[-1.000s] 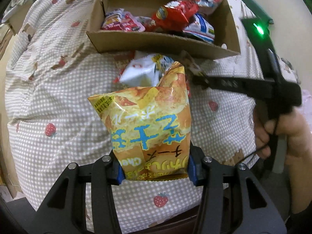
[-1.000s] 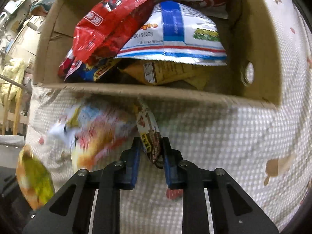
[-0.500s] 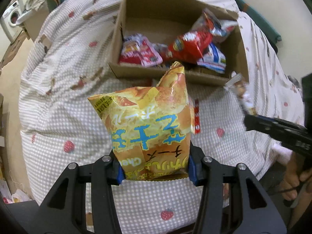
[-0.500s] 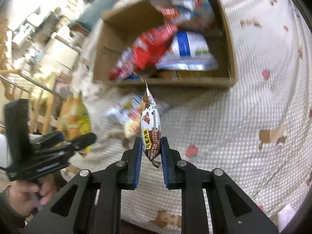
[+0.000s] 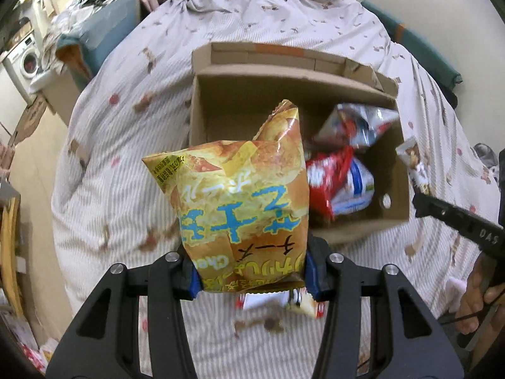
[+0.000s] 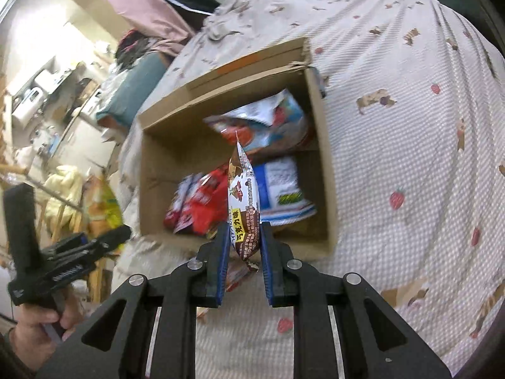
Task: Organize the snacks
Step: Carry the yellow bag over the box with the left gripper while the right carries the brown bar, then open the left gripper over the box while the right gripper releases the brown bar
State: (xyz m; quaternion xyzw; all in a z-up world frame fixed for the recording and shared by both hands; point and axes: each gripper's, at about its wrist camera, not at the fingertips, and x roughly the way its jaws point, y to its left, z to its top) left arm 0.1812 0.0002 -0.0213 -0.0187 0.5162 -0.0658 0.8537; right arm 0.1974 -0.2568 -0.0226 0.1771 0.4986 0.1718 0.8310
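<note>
My left gripper [image 5: 252,279] is shut on a yellow cheese-snack bag [image 5: 236,202] and holds it in the air before the open cardboard box [image 5: 202,107]. My right gripper [image 6: 243,246] is shut on a small brown chocolate-snack packet [image 6: 243,202], held upright above the box's near wall [image 6: 328,189]. The box holds a red bag [image 6: 202,205], a blue-and-white bag [image 6: 281,189] and a silver bag [image 6: 268,123]. The right gripper's packet also shows at the right of the left wrist view [image 5: 413,161]. The left gripper shows at the left of the right wrist view [image 6: 107,237].
The box sits on a bed covered with a checked strawberry-print quilt [image 6: 410,145]. A white snack packet [image 5: 277,301] lies on the quilt under my left gripper. Furniture and clutter stand off the bed's left side [image 6: 47,101]. A washing machine [image 5: 25,60] is at far left.
Both grippers have risen and tilted to look down into the box, each with its snack lifted off the quilt. The box now sits lower and nearer the middle of both views.
</note>
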